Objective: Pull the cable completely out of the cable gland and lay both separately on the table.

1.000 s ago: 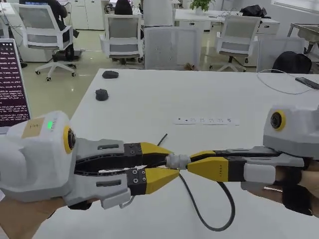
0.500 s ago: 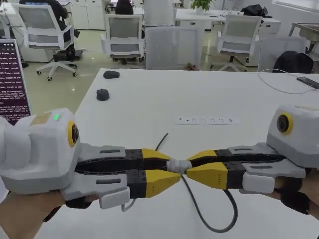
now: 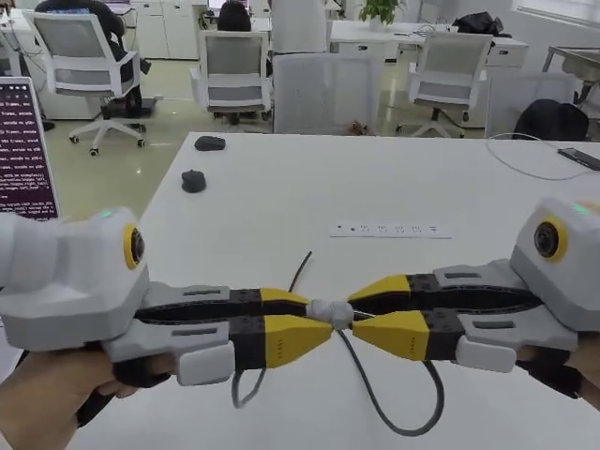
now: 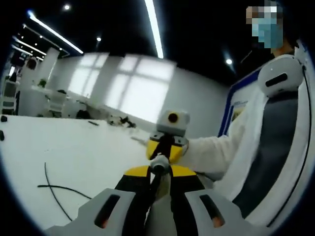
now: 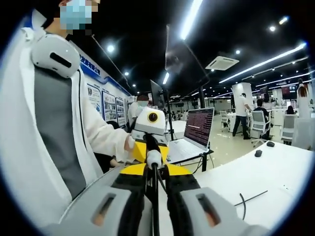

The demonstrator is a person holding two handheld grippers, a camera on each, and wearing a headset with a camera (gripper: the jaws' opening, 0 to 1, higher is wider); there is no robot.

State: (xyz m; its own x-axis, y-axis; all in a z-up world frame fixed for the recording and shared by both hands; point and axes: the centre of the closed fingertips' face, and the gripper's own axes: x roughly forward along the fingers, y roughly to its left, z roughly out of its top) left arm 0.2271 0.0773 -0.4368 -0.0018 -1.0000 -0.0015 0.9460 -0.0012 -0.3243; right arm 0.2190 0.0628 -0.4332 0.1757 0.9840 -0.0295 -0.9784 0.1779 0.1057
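Note:
A small pale cable gland hangs above the white table, between two grippers that meet tip to tip. My left gripper comes in from the left and is shut on the gland. My right gripper faces it from the right. It is shut on the thin black cable just behind the gland. The cable drops from the gland and loops on the table toward the near edge. Another stretch of cable shows behind the left gripper.
A white power strip lies mid-table beyond the grippers. Two dark mice sit at the far left. A laptop screen stands at the left edge. Office chairs line the far side. A thin cable lies at the far right.
Both grippers stay shut and tip to tip at the gland. They have sunk slightly, and a loop of cable now shows under the left gripper.

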